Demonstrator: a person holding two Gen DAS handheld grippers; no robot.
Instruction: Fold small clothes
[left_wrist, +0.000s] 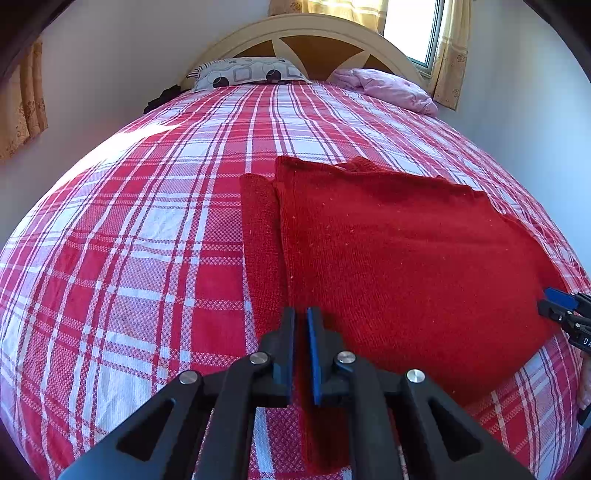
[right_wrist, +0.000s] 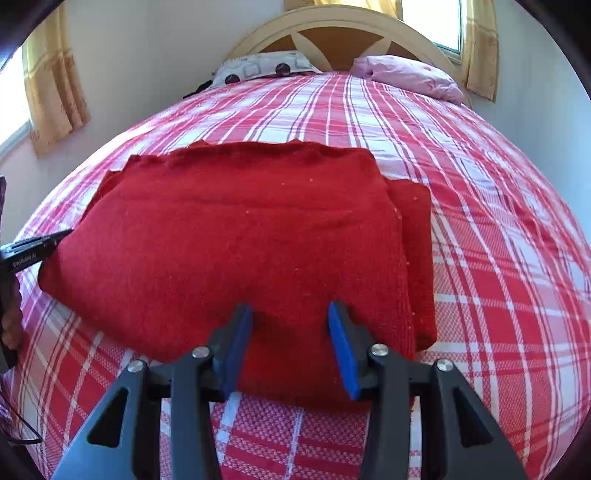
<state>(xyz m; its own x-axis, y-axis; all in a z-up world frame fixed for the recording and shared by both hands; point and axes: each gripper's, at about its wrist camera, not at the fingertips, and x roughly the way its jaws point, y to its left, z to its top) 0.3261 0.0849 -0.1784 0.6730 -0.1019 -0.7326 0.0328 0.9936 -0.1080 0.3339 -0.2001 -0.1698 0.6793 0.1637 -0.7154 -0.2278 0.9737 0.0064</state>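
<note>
The bed (left_wrist: 129, 240), under its red and white checked cover, carries everything; two pillows lie at the headboard end, well away from the work. On the near half of the bed, toward its foot edge, lies the red knitted garment (left_wrist: 406, 266), already doubled over, with a narrower strip, probably a sleeve, sticking out along each side.

The left gripper (left_wrist: 301, 317) is closed almost completely, and a band of the red knit runs down between its jaws, so I take it to be pinching the garment's near edge. The right gripper (right_wrist: 290, 317) stands partly open over the other near corner; its pads (right_wrist: 341, 343) straddle the cloth without pressing it.

The risk I see is lopsidedness: with one corner held and the other free, any lift or pull would drag the layers askew and undo the fold. The loose knit could also slide between the smooth pads, and the side strips may flop out again.
</note>
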